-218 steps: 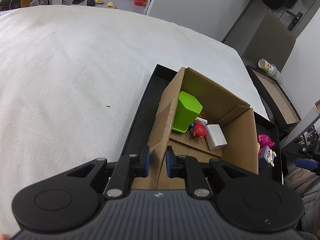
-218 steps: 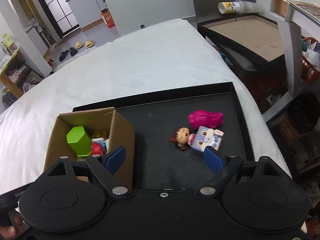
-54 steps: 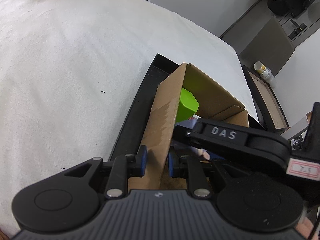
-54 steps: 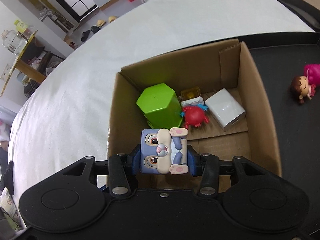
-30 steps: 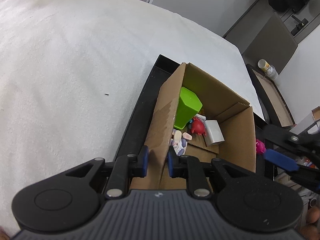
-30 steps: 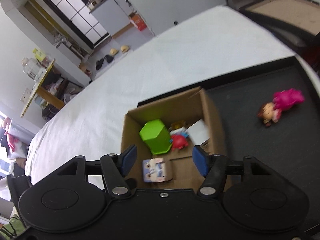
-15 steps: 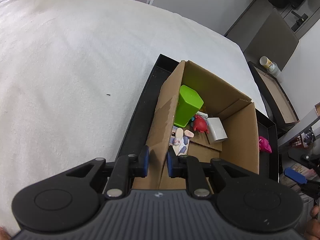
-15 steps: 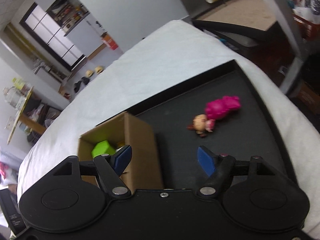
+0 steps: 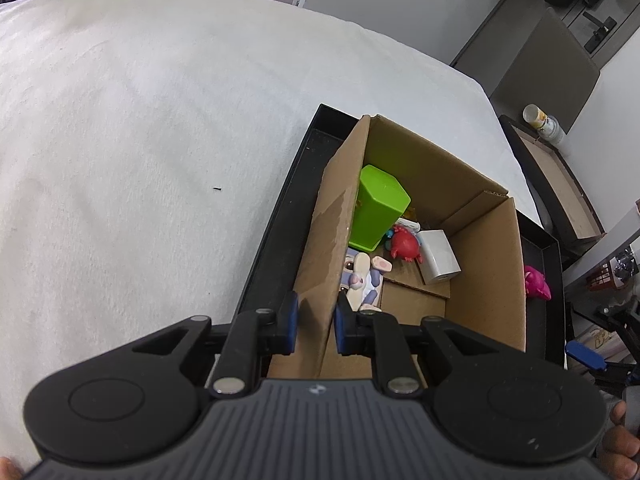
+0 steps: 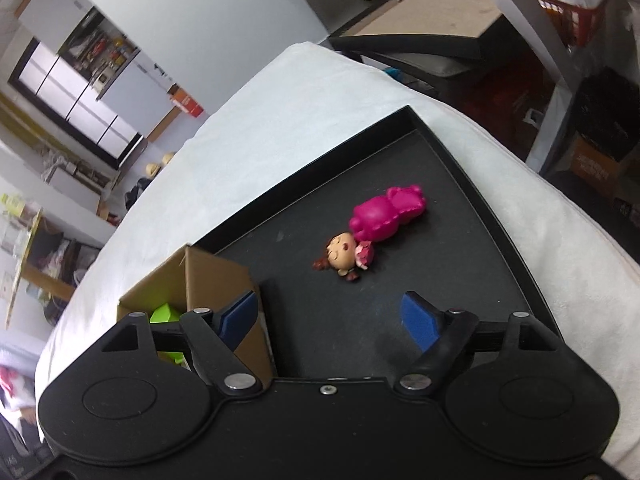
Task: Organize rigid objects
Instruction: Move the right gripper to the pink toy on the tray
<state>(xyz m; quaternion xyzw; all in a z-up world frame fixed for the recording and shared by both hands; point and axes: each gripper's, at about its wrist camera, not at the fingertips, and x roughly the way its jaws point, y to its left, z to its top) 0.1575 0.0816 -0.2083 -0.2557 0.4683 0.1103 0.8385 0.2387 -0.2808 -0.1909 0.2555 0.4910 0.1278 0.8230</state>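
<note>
White bed (image 9: 140, 128); black tray (image 10: 460, 168)

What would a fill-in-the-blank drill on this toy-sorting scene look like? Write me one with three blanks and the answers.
1. The left claw is shut on the wall of the ____ box.
2. The right claw is open and holds ____.
3. The doll and the pink toy lie on the black ____, outside the box.

Missing words: cardboard; nothing; tray

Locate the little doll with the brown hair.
In the right wrist view, the doll lies on the black tray, touching the pink toy, right of the cardboard box.
</note>
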